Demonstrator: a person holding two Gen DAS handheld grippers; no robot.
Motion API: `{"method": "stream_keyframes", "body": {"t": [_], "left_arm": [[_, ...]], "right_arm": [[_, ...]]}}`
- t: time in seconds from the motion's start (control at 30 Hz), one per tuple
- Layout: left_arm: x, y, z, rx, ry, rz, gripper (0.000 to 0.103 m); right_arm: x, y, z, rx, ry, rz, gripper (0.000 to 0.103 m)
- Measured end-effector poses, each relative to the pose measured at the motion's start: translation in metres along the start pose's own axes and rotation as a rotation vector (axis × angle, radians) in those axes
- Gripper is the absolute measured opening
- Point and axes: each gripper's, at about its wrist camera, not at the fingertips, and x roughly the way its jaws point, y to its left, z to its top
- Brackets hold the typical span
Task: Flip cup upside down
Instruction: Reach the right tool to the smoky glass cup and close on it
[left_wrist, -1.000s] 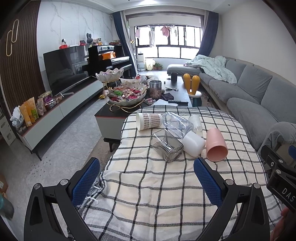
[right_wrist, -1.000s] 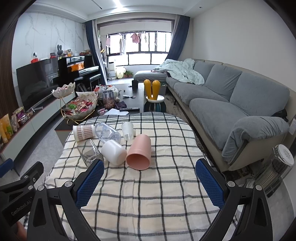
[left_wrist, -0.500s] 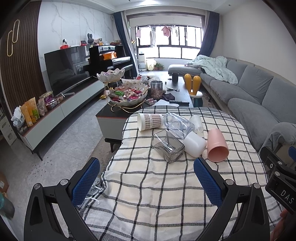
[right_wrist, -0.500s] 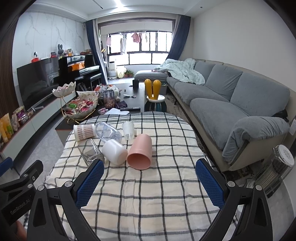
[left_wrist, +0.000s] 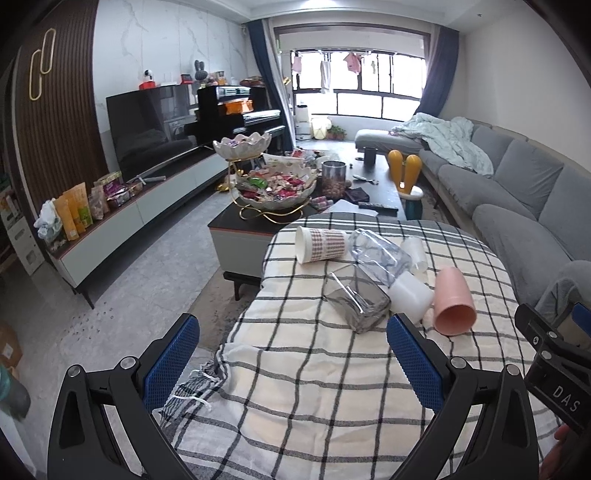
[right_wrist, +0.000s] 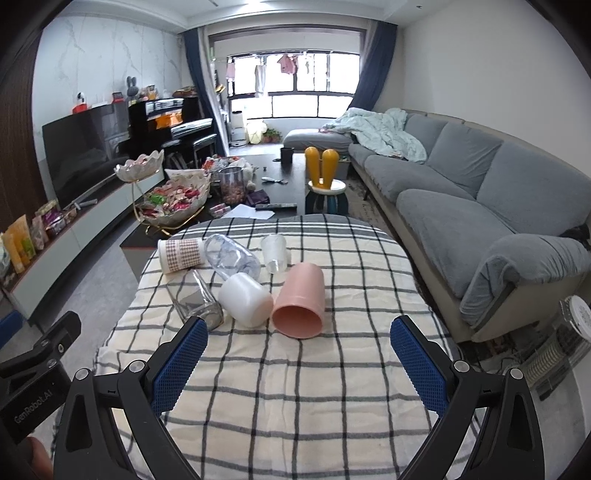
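Several cups lie on their sides on a checked tablecloth (right_wrist: 295, 387): a pink cup (right_wrist: 301, 306) with its mouth toward me, a white cup (right_wrist: 245, 300), a smoky square glass (right_wrist: 195, 299), a clear patterned glass (right_wrist: 232, 256), a small clear plastic cup (right_wrist: 274, 252) and a checked paper cup (right_wrist: 181, 254). My right gripper (right_wrist: 299, 363) is open and empty, just short of the pink cup. My left gripper (left_wrist: 291, 363) is open and empty, short of the smoky glass (left_wrist: 356, 301); the pink cup (left_wrist: 452, 301) lies to its right.
A dark coffee table (right_wrist: 236, 206) with a two-tier snack bowl (right_wrist: 173, 199) stands beyond the cloth-covered table. A grey sofa (right_wrist: 480, 206) runs along the right. A TV unit (left_wrist: 147, 199) lines the left wall. A heater (right_wrist: 561, 347) stands at the right.
Both grippers have drifted slightly forward toward the cups, which look a little nearer. The jaws stay open and the cups have not moved.
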Motion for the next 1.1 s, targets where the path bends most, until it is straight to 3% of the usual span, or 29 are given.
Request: {"method": "stream_keyframes", "body": {"t": [0.43,0.67,0.87,1.1], "left_arm": [[0.03,0.022,0.013,-0.059,0.002,0.08,0.103],[0.058,0.033,0.017,-0.112,0.052,0.119,0.103],[0.084,0.043,0.019,-0.158,0.093,0.169,0.103],[0.11,0.047,0.02,-0.162,0.118,0.175,0.103]], "right_arm": [[0.068,0.057,0.039,-0.194,0.122,0.165,0.1],[0.13,0.095,0.051,-0.309,0.279,0.257,0.099],[0.171,0.119,0.056,-0.378,0.389,0.282,0.098],[0.211,0.144,0.052,-0.451,0.486,0.29,0.097]]}}
